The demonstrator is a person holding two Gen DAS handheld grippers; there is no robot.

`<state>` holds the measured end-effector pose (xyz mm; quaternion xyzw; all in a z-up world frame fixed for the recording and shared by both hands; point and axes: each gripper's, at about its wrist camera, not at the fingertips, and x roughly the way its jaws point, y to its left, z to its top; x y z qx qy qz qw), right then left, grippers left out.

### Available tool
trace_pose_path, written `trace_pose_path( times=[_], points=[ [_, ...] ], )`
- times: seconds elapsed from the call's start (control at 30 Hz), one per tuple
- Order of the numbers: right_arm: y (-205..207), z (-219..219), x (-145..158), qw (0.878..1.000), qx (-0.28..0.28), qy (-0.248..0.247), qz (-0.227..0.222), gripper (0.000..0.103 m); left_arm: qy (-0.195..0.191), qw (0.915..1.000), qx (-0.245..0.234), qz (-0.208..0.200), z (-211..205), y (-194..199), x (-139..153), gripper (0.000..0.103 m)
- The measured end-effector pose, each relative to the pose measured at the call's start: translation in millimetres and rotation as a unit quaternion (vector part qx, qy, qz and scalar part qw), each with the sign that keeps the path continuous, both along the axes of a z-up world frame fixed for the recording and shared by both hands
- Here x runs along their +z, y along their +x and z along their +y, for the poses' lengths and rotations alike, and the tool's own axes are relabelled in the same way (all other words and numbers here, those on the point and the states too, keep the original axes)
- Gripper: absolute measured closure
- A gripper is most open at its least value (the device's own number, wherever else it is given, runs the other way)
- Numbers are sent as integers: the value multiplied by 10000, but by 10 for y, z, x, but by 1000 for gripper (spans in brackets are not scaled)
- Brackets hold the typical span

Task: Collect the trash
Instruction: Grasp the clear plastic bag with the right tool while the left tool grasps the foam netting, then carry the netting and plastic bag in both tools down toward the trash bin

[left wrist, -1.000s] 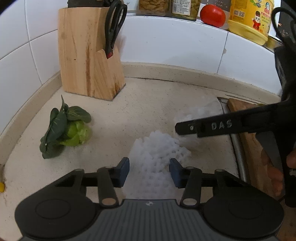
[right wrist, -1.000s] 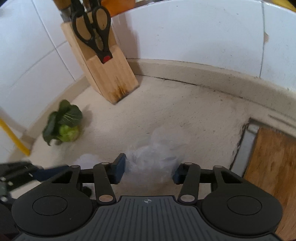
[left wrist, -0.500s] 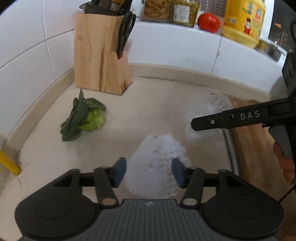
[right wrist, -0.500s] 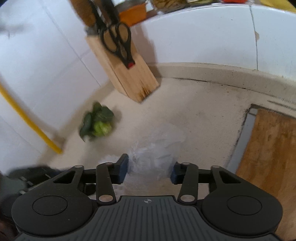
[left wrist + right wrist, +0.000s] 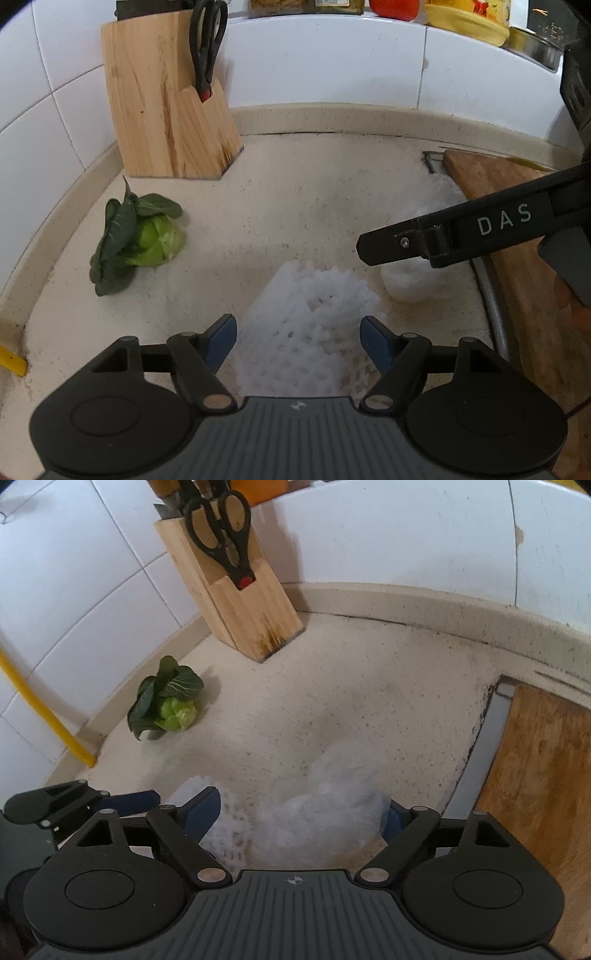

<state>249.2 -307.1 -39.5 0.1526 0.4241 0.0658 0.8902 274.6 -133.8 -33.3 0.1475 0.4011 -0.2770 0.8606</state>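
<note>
On a speckled kitchen countertop (image 5: 314,192), left gripper (image 5: 298,338) with jaws opening around a white foam net (image 5: 310,325), blue pads clear of its sides. Just to the right, right gripper (image 5: 301,812) likewise opening, a crumpled clear plastic bag (image 5: 332,797) lying between its fingers and touching the net, right-hand pad half hidden behind the bag so contact there hard to judge. Further back: a green leafy vegetable (image 5: 138,240) near a wooden knife block (image 5: 166,107) holding black scissors (image 5: 207,44); wooden board (image 5: 539,775) at right.
</note>
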Motion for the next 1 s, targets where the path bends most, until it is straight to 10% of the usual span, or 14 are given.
trace_pose_path(
  times=[0.1, 0.17, 0.23, 1.0],
  points=[
    [0, 12, -47, 10000, -30, -19, 31, 19, -73, 10000, 45, -3, 18, -29, 12, 42],
    [-9, -5, -63, 9998, -41, 117, 123, 51, -177, 9998, 73, 52, 61, -39, 35, 61],
    [-44, -24, -52, 9996, -56, 261, 114, 59, -285, 9994, 164, 114, 117, -45, 53, 65],
    [-560, 443, 391, 9993, -69, 225, -293, 63, -737, 9944, 712, -257, 831, -529, 481, 68]
  ],
)
